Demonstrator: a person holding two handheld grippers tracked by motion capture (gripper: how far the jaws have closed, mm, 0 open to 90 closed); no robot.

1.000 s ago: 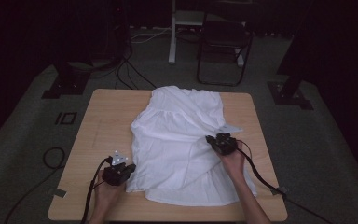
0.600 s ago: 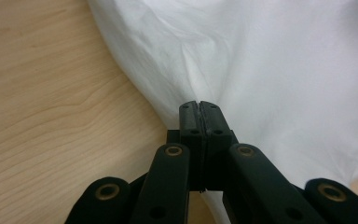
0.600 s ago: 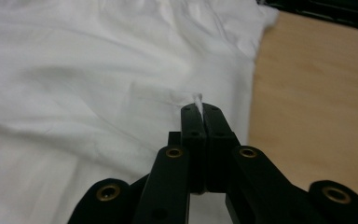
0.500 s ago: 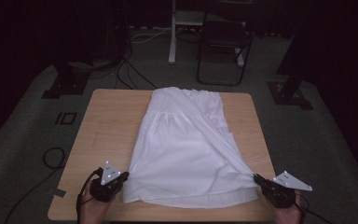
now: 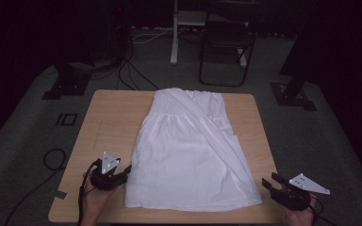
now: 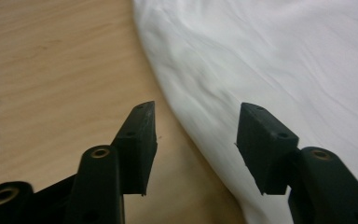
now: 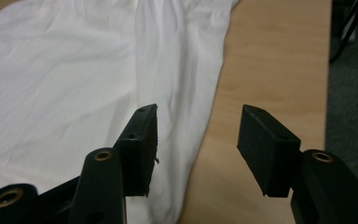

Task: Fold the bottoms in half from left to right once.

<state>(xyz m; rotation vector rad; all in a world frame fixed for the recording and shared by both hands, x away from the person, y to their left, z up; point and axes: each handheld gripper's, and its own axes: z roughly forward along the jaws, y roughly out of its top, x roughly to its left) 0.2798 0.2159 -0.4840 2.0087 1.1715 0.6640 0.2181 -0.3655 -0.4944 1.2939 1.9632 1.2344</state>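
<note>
In the high view, a white, soft cotton garment (image 5: pixel 191 150) is seen spread flat down the middle of the light wooden table (image 5: pixel 108 122), its hem along the near edge. The left gripper (image 5: pixel 122 173) and right gripper (image 5: pixel 269 184) are held at the hem's two corners. In the left gripper view, the jaws have just been opening, with only cloth edge (image 6: pixel 261 60) beneath. In the right gripper view, jaws likewise have just parted, empty. The fabric is judged light, limp and wrinkle-prone; it is best pinched at the corners.
</note>
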